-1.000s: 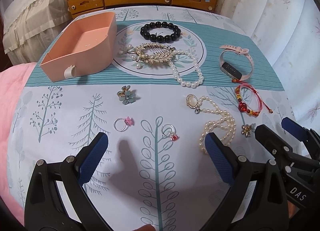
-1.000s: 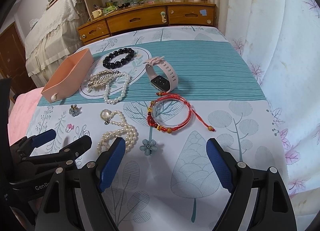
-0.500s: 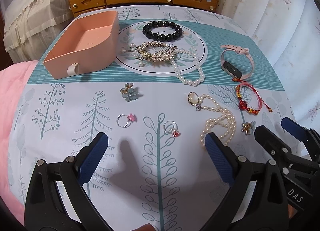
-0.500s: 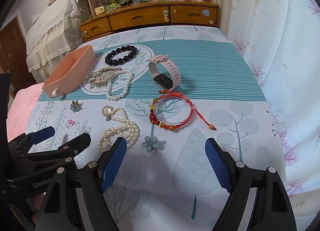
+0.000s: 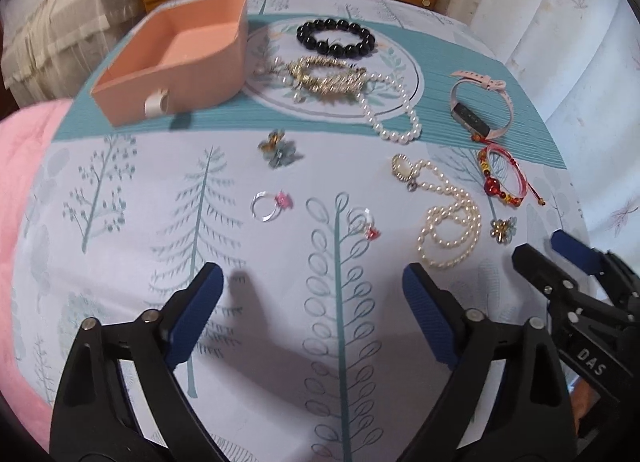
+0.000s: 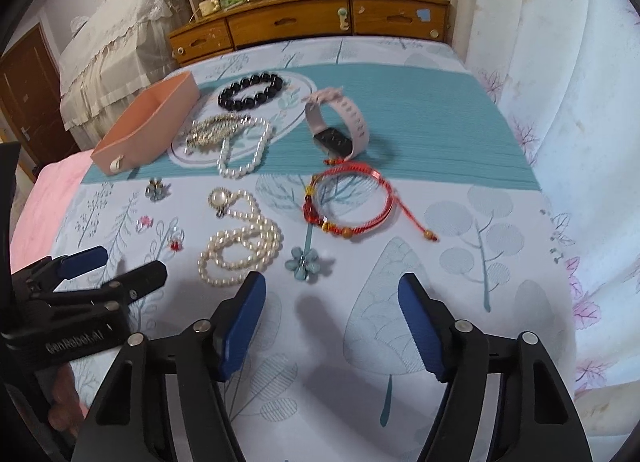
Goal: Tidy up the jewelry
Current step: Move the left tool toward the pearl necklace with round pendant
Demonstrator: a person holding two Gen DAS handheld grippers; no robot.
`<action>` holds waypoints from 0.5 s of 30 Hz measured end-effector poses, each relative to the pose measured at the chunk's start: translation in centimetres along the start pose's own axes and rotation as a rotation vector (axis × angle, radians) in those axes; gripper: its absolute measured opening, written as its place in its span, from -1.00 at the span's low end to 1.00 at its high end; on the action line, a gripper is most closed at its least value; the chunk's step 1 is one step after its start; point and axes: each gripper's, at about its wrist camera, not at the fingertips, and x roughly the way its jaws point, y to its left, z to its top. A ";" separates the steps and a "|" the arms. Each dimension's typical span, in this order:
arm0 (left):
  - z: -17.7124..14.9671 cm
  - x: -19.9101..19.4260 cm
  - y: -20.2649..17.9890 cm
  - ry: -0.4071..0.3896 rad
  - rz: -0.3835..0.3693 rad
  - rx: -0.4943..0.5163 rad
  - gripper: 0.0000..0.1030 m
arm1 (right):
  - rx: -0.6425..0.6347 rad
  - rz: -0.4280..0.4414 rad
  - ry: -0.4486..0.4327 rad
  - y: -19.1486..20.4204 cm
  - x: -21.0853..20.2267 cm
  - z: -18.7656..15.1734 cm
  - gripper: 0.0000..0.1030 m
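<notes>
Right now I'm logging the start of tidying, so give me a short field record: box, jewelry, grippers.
box: pink box open, nothing visible inside
on cloth: black bead bracelet, pearl necklace, red cord bracelet, pink watch, two rings
left gripper: open, jaws just closing slightly, nothing between
right gripper: open, jaws just closing, nothing between

Wooden dresser (image 6: 308,28) behind, pale floral curtain (image 6: 560,82) (right side)
</notes>
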 end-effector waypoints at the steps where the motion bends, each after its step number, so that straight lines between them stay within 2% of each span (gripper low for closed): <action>1: -0.1 0.1 0.4 0.011 -0.009 -0.010 0.66 | 0.000 0.007 0.011 0.0 0.3 -0.1 0.30; 7: -0.7 0.2 1.1 0.018 -0.024 -0.014 0.54 | -0.016 0.022 0.023 0.5 1.1 -0.3 0.22; 10: -0.7 -0.1 0.8 0.009 -0.043 -0.004 0.37 | -0.022 0.028 0.024 0.7 1.4 -0.2 0.19; 12: -0.7 -0.2 0.5 0.005 -0.053 0.009 0.29 | -0.028 0.029 0.027 0.8 1.7 -0.2 0.07; 15: -0.6 -0.5 0.0 -0.008 -0.070 0.029 0.25 | -0.047 0.017 0.016 1.1 2.2 -0.1 0.01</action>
